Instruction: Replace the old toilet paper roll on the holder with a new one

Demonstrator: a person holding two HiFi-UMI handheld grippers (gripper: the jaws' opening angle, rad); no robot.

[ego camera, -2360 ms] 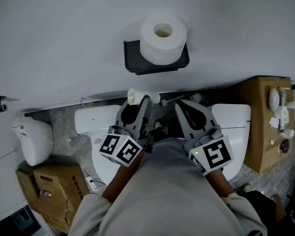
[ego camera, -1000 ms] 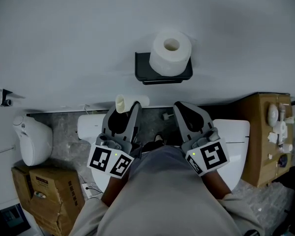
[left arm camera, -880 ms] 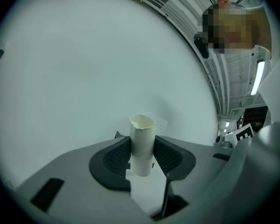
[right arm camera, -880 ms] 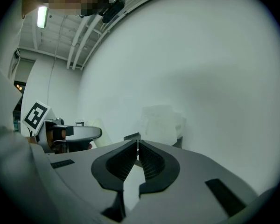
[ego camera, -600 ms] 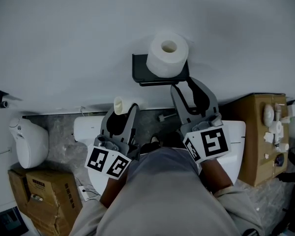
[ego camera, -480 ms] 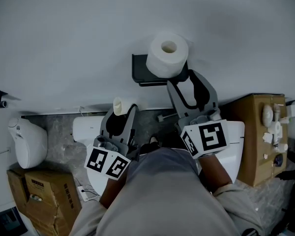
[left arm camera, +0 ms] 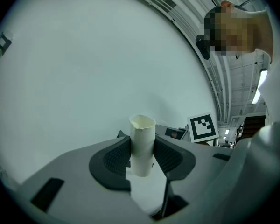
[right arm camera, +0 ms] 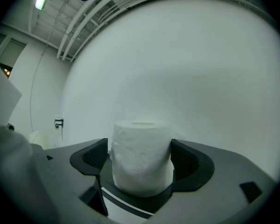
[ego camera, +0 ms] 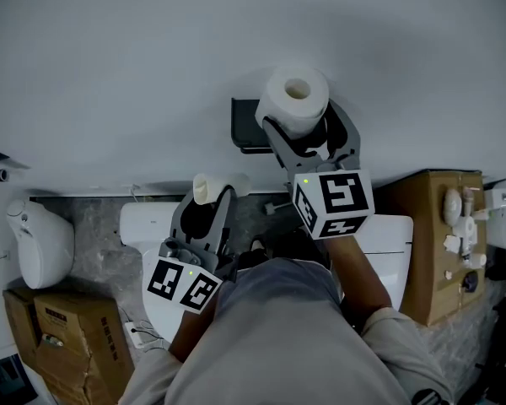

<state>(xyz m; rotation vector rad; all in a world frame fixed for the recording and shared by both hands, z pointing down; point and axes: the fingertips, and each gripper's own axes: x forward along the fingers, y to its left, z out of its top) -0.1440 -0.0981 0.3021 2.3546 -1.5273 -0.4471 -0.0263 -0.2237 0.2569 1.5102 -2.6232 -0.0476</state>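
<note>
Plain pale wall (ego camera: 110,66) fills most of what I see, w/ the black holder (ego camera: 243,126) fixed to it above the toilet (ego camera: 156,218). Step in hand, as I read it: going for the new roll (ego camera: 297,98), which stands on end on top of the holder, hole up. My right gripper (ego camera: 305,123) is at it, jaws just been opening & now wide apart, one each side of the roll. Pads are v. close to the paper, not squeezing as far as I can tell. My left gripper (left arm camera: 143,157) sits lower & further left, jaws clamped on the old tube (left arm camera: 142,136) (bare cardboard, no paper left, rim a bit ragged), gripped crosswise between the pads. Next move prob.: close right jaws gently on the roll, then lift it clear. Soft paper will dent if pinched hard, so light grip. Roll looks full, white, fat, w/ a slightly crinkled outer wrap.
</note>
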